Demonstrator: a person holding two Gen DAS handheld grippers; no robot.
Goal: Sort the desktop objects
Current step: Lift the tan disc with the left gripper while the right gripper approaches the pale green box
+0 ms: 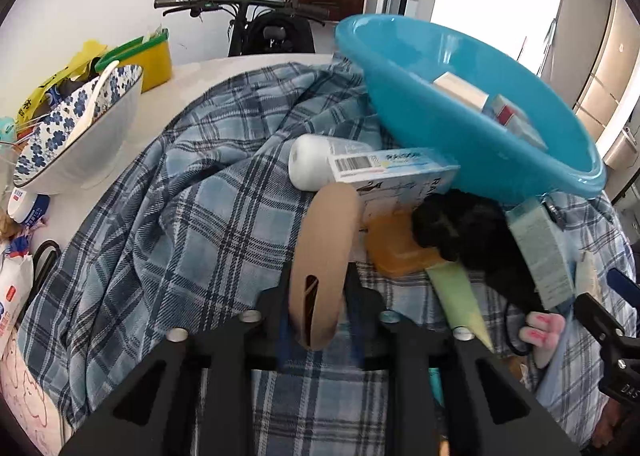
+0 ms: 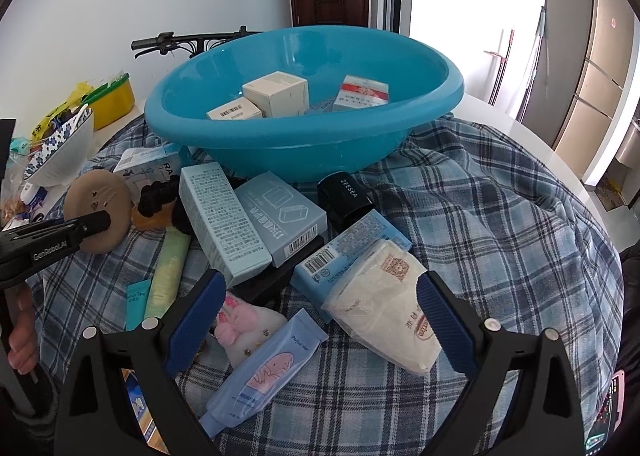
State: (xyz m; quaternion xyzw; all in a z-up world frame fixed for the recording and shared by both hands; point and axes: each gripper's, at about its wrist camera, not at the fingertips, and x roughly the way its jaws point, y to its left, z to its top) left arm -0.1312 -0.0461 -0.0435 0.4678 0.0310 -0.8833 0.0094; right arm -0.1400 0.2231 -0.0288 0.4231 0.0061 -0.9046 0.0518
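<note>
My left gripper is shut on a tan round puff, which stands on edge between both fingers just above the plaid cloth. In the right wrist view one left finger lies across the tan round puff. The blue basin sits tilted on the cloth and holds a few small boxes. My right gripper hangs open with nothing between its blue pads. It is above a tissue pack and a pale blue tube.
In front of the basin lie light blue boxes, a black case, a green tube, a black scrunchie and a white bottle. A blue-and-white bowl and a yellow container stand at the left. A person's hand is at the far left.
</note>
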